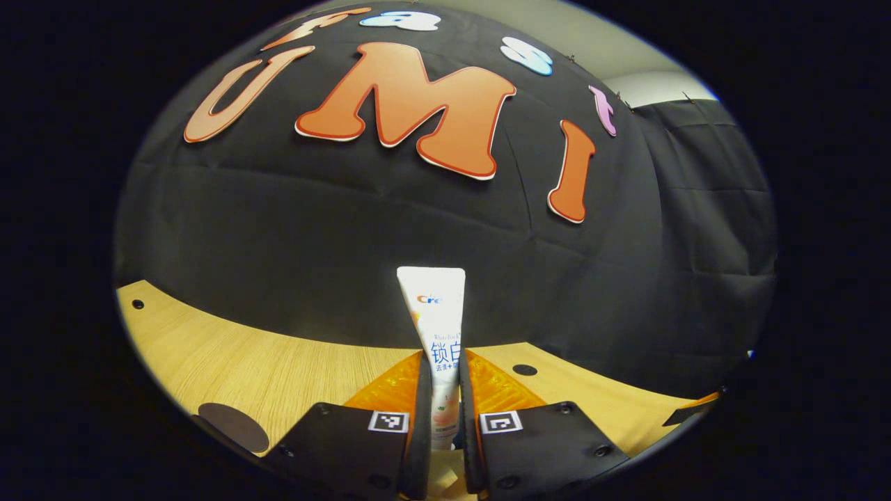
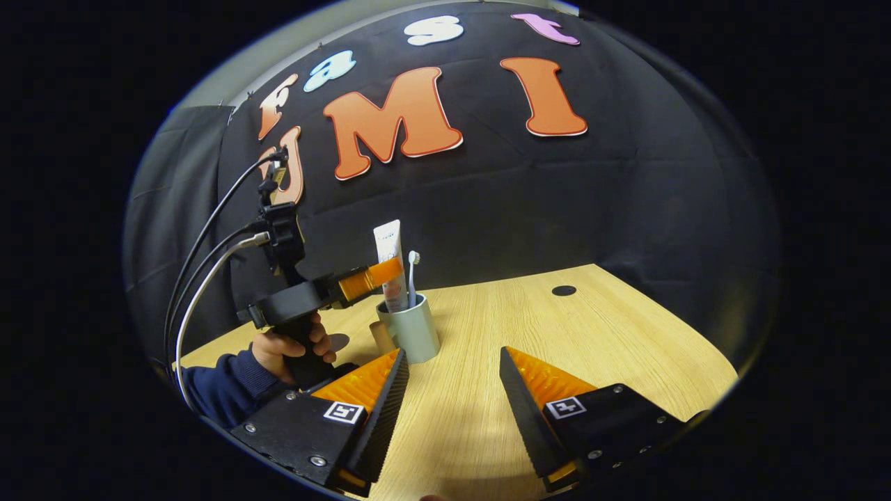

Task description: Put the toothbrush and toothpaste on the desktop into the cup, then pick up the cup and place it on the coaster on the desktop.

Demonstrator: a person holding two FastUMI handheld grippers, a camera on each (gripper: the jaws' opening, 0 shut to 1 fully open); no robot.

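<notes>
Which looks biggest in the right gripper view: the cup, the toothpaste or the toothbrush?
Largest to smallest, as they look there:
1. cup
2. toothpaste, only as far as it sticks out of the cup and past the left gripper holding it
3. toothbrush, thin, mostly hidden in the cup

One toothpaste tube [image 2: 390, 257] stands in the one cup [image 2: 412, 332]; one toothbrush [image 2: 413, 277] stands in it too; two grippers are counted, the left gripper [image 2: 379, 273] and the right gripper [image 2: 452, 362], each with two fingers [image 2: 379, 393]; one table [image 2: 592, 334]; one dark round coaster [image 1: 233, 426]; one hand [image 2: 292, 348].
</notes>
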